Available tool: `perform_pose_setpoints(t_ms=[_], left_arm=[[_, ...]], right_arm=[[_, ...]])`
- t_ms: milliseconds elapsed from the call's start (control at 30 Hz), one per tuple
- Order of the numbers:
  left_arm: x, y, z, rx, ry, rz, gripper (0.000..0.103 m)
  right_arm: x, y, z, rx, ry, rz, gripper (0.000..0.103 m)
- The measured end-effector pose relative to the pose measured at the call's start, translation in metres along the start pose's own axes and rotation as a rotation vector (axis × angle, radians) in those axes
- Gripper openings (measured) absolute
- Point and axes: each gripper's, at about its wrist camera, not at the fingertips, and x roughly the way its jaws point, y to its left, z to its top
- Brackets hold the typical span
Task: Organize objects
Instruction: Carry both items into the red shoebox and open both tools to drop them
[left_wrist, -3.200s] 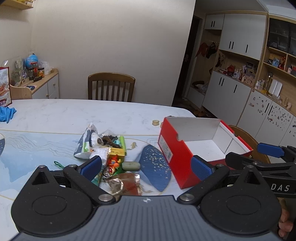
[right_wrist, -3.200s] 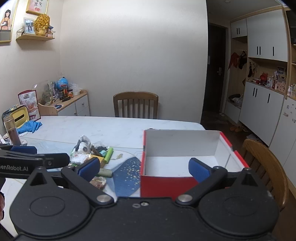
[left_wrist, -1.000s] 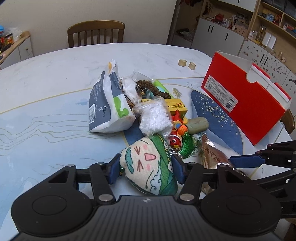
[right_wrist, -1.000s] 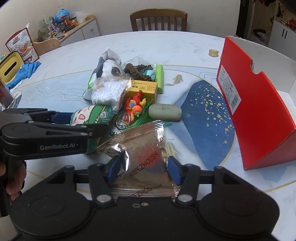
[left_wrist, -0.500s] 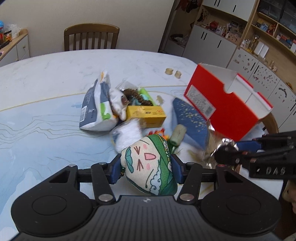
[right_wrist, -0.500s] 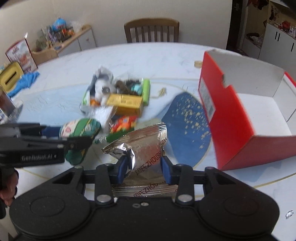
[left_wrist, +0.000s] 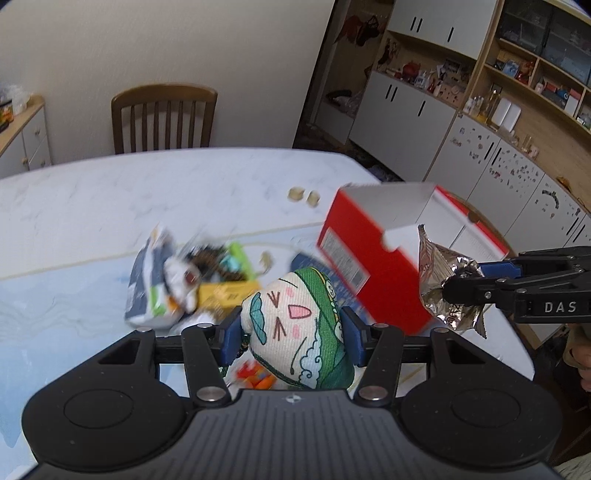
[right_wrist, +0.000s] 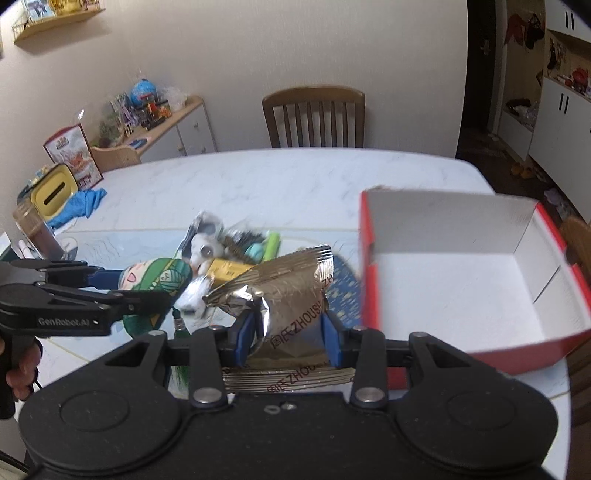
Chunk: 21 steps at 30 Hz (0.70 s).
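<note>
Left gripper (left_wrist: 291, 334) pinching green-and-cream plush pouch (left_wrist: 295, 328), held above table (left_wrist: 110, 206). Clutter pile (left_wrist: 184, 280) lying at 10 o'clock from pouch. Right gripper (right_wrist: 288, 338) squeezing crinkled foil snack bag (right_wrist: 284, 295); its jaws have just been closing. Open red box (right_wrist: 461, 280) sitting at 2 o'clock, empty side up.

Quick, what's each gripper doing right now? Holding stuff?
Left gripper: shut on the plush toy.
Right gripper: jaws have just been closing, shut on the foil packet.
</note>
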Motion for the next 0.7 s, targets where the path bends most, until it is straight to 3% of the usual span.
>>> perform_pose_setpoints(t_ms=[700], left_arm=[[0.077, -0.145, 0.091, 0.068, -0.024, -0.025, 0.054]], right_arm=[[-0.022, -0.165, 0.025, 0.003, -0.046, -0.067, 0.039]])
